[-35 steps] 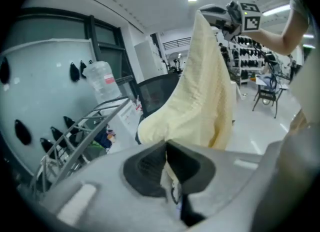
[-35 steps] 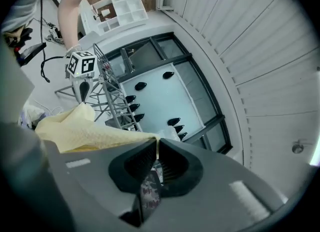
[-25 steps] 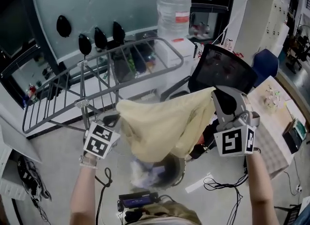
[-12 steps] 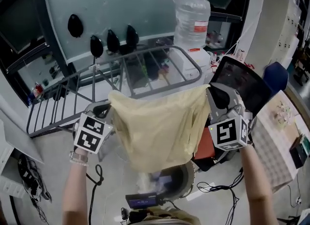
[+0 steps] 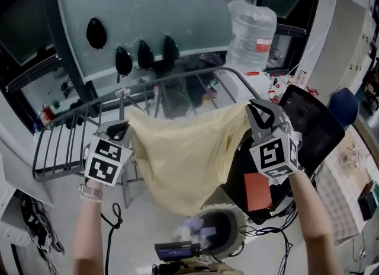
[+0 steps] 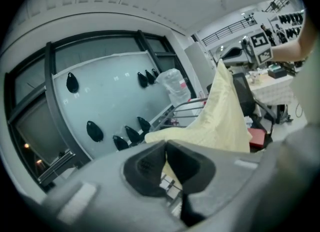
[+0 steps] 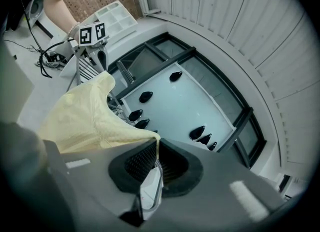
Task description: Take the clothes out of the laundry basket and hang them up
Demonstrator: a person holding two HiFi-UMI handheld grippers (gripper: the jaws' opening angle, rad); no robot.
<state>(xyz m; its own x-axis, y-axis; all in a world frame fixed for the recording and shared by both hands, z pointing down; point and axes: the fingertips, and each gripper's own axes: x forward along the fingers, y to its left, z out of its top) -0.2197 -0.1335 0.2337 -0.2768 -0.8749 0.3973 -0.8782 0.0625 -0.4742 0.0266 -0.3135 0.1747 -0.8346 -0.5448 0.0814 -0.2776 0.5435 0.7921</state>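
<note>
A yellow garment was held stretched between the left gripper and the right gripper. A corner was clamped in each one's closed jaws, above the laundry basket and against the drying rack.

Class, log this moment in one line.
left hand-held gripper: shut on yellow garment | right hand-held gripper: shut on it | garment: spread before drying rack, unhung

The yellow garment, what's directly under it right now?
Below the yellow garment sits a round laundry basket with pale clothes inside. The garment's hem covers part of the basket's rim.
</note>
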